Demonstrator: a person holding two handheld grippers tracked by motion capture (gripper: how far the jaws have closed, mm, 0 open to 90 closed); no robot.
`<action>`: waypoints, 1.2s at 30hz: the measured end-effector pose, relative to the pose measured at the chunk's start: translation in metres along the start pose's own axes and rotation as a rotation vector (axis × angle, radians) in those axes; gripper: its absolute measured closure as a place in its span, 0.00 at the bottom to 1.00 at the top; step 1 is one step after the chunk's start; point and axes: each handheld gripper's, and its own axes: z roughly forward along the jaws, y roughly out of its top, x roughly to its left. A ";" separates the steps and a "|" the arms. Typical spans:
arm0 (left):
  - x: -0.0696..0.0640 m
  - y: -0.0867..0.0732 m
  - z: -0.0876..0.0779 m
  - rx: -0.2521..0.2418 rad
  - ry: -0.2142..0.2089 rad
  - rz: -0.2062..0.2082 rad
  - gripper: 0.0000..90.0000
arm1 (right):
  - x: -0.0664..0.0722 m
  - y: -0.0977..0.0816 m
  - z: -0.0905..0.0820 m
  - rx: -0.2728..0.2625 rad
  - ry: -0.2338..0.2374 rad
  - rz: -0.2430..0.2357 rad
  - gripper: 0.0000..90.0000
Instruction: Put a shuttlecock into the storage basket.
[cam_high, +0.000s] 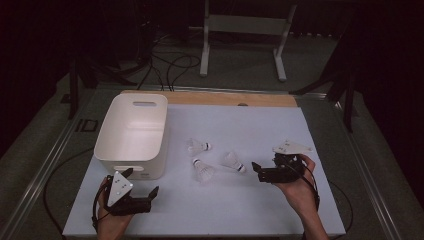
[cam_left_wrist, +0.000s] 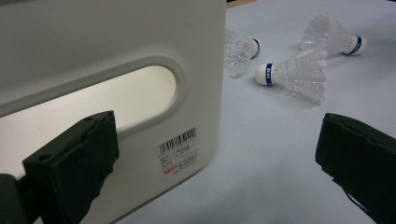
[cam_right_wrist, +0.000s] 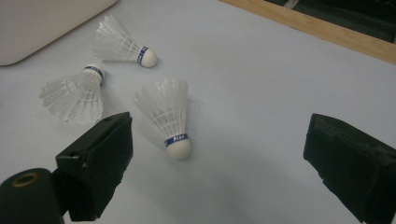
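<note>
Three shuttlecocks (cam_high: 215, 160) lie on the bench (cam_high: 250, 200) beside an empty white bin (cam_high: 132, 132). Both tools, left (cam_high: 145, 187) and right (cam_high: 256, 169), gape wide, holding nothing; no shuttlecock is binned yet.

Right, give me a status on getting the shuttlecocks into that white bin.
Nothing looks done: the white plastic bin appears empty. All three white feathered shuttlecocks lie on the pale table: one farthest back, one in front of it, one at right. In hand: the right tongs, jaws open, point at the nearest shuttlecock. The left tongs wait open by the bin. All three remain.
</note>
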 end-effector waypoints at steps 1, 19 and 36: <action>0.000 0.000 0.000 -0.001 -0.001 0.000 0.00 | 0.000 0.001 0.001 0.003 0.002 -0.001 0.09; 0.000 0.000 0.000 -0.014 0.000 0.001 0.00 | 0.002 0.028 0.026 0.033 0.009 -0.032 0.09; 0.001 0.003 0.000 -0.035 0.002 0.000 0.00 | 0.000 0.039 0.057 0.079 0.004 -0.022 0.09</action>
